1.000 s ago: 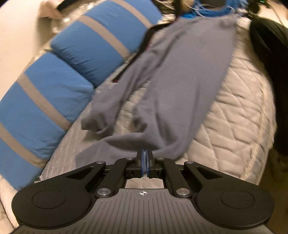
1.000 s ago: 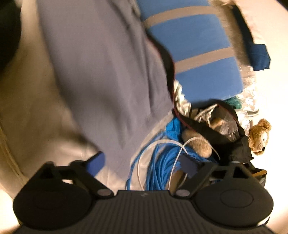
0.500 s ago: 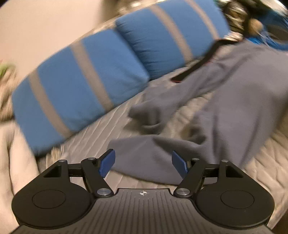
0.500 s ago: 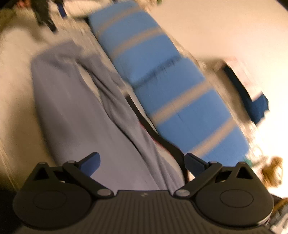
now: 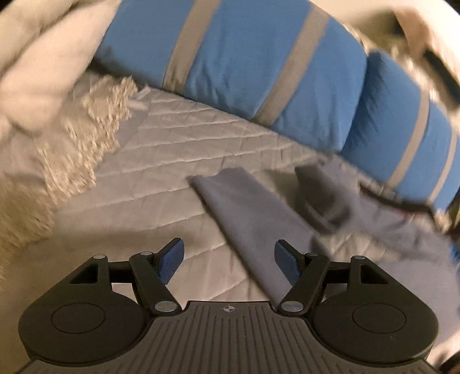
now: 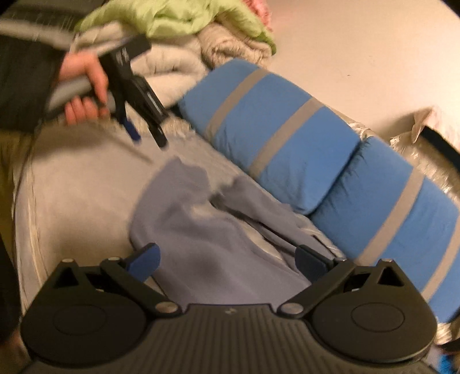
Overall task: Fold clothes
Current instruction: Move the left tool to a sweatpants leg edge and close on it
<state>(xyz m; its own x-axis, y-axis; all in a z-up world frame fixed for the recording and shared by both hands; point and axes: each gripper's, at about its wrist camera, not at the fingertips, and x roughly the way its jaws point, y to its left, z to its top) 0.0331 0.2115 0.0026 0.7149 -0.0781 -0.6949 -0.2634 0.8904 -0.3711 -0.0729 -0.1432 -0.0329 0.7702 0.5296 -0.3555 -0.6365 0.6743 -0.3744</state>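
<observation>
A grey-blue long-sleeved garment lies spread on the quilted bedspread, one corner pointing toward the pillows and a crumpled sleeve beside it. My left gripper hovers over that corner, jaws open, nothing pressed between the blue pads. In the right wrist view the garment runs lengthwise along the pillows. My right gripper stands open above it, holding nothing. A hand holds the left gripper above the garment's far end.
Two blue pillows with grey stripes line the bed's far side against the wall. A fringed beige throw and fluffy blankets under a green cloth pile up at the bed's end. The bedspread shows bare left of the garment.
My left gripper opened and let go of the garment's edge, then swung left toward the fringed throw. My right gripper swung away from the cables and teddy bear and now looks along the pillows.
</observation>
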